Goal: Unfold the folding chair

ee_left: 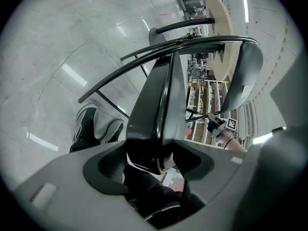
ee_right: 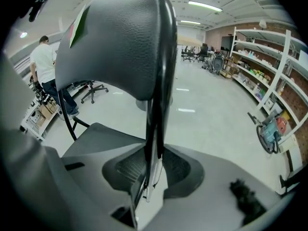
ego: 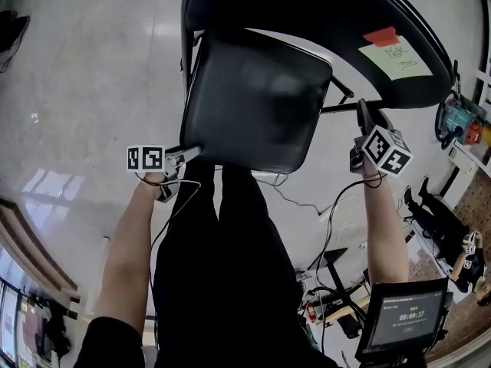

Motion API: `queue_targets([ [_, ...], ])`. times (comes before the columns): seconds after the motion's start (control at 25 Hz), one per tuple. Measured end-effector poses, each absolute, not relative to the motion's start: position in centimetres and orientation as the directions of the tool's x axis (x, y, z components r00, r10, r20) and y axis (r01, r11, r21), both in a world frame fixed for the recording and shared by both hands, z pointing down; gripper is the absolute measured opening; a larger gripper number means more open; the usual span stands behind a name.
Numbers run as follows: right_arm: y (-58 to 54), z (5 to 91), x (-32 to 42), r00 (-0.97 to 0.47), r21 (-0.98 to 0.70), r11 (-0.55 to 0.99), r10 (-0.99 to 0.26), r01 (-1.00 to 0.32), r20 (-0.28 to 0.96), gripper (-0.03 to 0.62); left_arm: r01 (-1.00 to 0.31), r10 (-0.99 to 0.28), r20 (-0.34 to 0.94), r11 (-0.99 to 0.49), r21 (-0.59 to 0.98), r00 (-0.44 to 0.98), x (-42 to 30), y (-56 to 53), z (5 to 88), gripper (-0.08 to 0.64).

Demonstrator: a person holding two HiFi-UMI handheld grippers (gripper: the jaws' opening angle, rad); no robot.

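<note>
Left tongs [ee_left: 156,154] clamped the seat [ee_left: 155,105] at its corner; right tongs [ee_right: 153,165] closed narrow on the backrest [ee_right: 120,37] edge, both raised over the floor [ego: 92,75]

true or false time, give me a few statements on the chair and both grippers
The jaws of the left gripper grip the black padded chair seat. True.
The right gripper is empty. False: its jaws clamp the edge of the black curved backrest.
A pale green paper note with red tape sticks on the backrest. True.
The small screen at lower right is dark. False: it is lit.
</note>
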State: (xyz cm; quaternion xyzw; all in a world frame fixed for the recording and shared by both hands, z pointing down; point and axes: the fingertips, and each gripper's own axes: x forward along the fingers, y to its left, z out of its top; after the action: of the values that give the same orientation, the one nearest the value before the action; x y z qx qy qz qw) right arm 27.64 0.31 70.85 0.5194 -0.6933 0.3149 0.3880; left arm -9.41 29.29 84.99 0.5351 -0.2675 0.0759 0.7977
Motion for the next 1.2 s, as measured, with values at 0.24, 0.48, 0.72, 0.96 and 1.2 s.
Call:
queue_targets([
  [0.24, 1.7, 71.2, 28.6, -0.148, -0.028, 0.252, -0.471, -0.967, 0.870, 0.110, -0.509, -0.063, 0.566, 0.366, 0.779, 0.822, -9.2, 30.7, 85.7, 0.288],
  [0.48, 0.7, 72.3, 28.0, -0.150, -0.049, 0.228, -0.451, -0.972, 0.880, 0.110, -0.640, -0.013, 0.665, 0.261, 0.723, 0.747, -10.5, 30.0, 86.2, 0.295],
  [0.72, 1.2, 72.5, 28.1, -0.149, -0.045, 0.225, -0.468, -0.973, 0.871, 0.110, -0.625, -0.057, 0.654, 0.244, 0.742, 0.754, -11.8, 29.4, 84.7, 0.278],
  [0.96, 1.4, 72.3, 28.3, -0.139, -0.039, 0.211, -0.484, -0.977, 0.864, 0.110, -0.731, -0.363, 0.715, 0.121, 0.671, 0.597, -16.3, 21.6, 78.1, 0.278],
  [1.2, 1.5, 71.9, 28.0, -0.119, -0.023, 0.189, -0.515, -0.982, 0.849, 0.110, -0.956, -0.663, 0.697, -0.269, 0.120, 0.274, -18.6, 7.9, 67.9, 0.172],
])
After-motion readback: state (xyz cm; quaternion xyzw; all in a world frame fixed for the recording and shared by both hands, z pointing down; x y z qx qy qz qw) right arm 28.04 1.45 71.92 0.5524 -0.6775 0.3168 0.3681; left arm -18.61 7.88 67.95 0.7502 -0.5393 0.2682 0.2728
